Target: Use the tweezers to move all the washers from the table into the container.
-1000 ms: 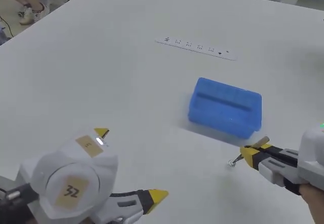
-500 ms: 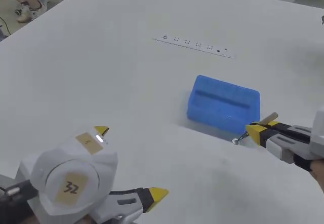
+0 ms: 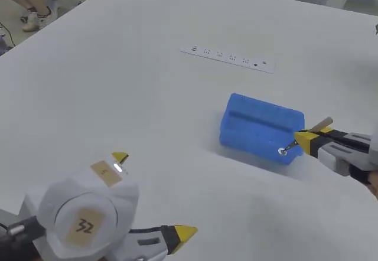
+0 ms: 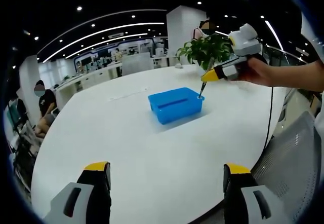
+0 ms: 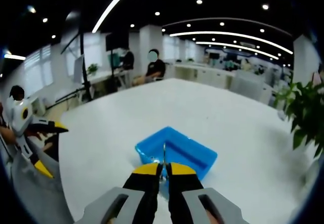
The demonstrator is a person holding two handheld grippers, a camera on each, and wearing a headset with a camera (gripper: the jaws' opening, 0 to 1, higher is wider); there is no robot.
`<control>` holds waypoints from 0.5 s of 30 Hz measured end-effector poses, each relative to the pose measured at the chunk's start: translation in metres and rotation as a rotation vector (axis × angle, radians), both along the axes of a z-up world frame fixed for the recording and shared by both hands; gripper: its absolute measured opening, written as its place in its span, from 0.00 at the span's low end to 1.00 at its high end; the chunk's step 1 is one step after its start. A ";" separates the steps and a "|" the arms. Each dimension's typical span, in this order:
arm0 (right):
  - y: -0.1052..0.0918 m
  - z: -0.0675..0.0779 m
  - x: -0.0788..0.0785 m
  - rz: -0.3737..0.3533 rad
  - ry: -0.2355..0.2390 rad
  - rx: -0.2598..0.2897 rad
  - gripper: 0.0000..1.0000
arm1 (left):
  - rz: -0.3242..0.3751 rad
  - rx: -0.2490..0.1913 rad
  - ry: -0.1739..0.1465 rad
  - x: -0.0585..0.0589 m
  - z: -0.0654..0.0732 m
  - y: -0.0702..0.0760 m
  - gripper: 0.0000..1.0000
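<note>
The blue container [image 3: 263, 125] stands right of the table's middle. My right gripper [image 3: 302, 138] comes in from the right edge, shut on thin metal tweezers [image 3: 289, 147]. The tweezer tips hold a small silver washer [image 3: 283, 152] at the container's near right corner. In the right gripper view the tweezers [image 5: 164, 157] point down at the container [image 5: 195, 155]. My left gripper [image 3: 152, 194] rests low at the front left, open and holding nothing. Its own view shows the container [image 4: 174, 105], with the right gripper [image 4: 216, 74] above the container's right end.
A white power strip [image 3: 227, 57] lies on the table beyond the container. A person's legs [image 3: 26, 1] show at the far left off the table. A potted plant [image 4: 207, 49] stands behind the far edge, and a chair [image 4: 291, 158] is at the right.
My right gripper has lifted the tweezers with the washer off the table and carried them up and away to the container's near right corner. The left gripper has stayed put.
</note>
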State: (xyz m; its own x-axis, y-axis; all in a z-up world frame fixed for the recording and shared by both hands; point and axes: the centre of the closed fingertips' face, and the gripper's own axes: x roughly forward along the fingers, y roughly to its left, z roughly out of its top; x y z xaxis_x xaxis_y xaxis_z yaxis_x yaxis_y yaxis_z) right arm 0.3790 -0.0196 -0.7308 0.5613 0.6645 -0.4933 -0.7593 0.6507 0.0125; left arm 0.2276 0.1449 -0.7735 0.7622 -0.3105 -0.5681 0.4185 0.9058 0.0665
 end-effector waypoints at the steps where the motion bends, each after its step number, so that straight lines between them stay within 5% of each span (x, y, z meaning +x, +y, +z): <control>1: 0.000 0.001 0.002 -0.001 -0.004 0.000 0.02 | 0.000 -0.001 0.000 0.000 0.000 0.000 0.94; 8: 0.006 0.004 0.016 -0.008 -0.023 -0.002 0.02 | -0.002 0.004 0.001 0.001 0.001 0.001 0.93; 15: 0.004 -0.014 0.033 -0.019 -0.020 -0.060 0.02 | -0.012 0.000 0.004 0.001 0.001 0.000 0.95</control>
State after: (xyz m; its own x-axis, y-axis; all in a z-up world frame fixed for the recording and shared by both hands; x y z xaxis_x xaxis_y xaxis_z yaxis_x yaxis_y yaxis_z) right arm 0.4117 -0.0158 -0.7447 0.5842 0.6231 -0.5201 -0.7462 0.6644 -0.0421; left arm 0.2287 0.1448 -0.7727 0.7560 -0.3201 -0.5709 0.4299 0.9006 0.0644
